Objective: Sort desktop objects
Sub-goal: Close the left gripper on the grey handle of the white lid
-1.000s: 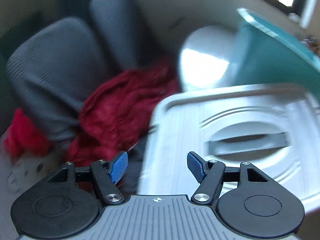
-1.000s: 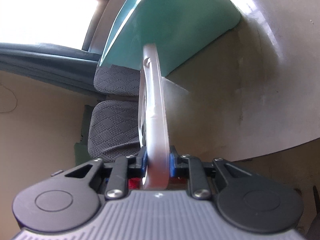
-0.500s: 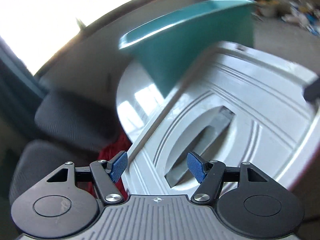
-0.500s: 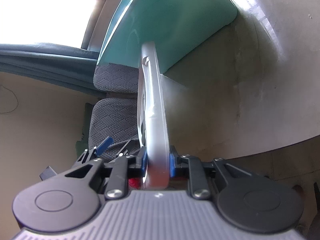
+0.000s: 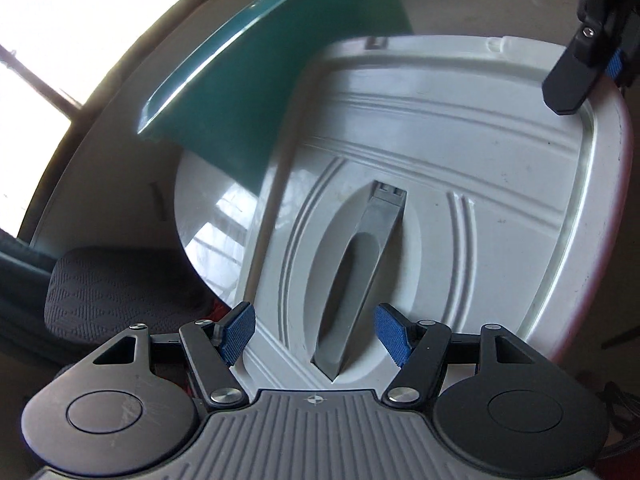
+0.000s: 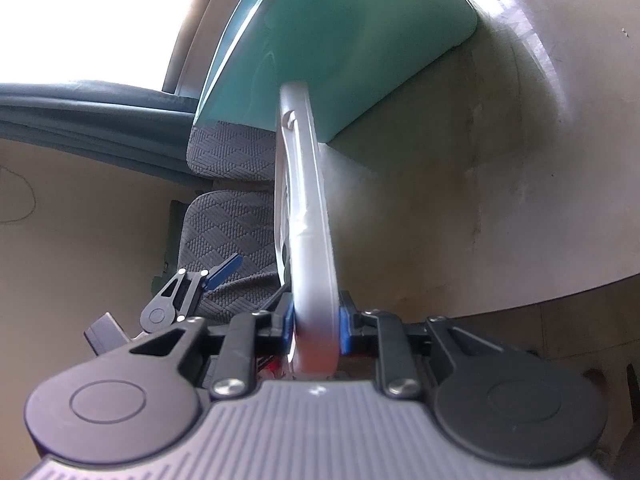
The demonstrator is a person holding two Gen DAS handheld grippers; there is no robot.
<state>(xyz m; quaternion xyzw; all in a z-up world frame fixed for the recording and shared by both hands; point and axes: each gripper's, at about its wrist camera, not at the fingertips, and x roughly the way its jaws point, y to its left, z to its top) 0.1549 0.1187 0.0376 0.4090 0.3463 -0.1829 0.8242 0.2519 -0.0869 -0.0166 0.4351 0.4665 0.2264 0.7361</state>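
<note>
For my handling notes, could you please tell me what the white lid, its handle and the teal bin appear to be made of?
Lid: moulded plastic, white, semi-gloss; raised ribs, rounded rim and soft highlights suggest it. Handle: grey, matte, probably plastic too, seemingly clipped into the recess. Bin: teal plastic, glossy; the rim shows a sharp window reflection. The right claw grips the lid's edge.

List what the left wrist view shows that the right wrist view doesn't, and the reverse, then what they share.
Left wrist only: the white lid's broad face, with its grey recessed handle lying between the open left gripper.

Right wrist only: the lid edge-on, clamped in the right gripper, and two grey patterned cushions instead of one.

Both: the lid, the teal bin, the table, a bright window, and the opposite gripper in view.
</note>
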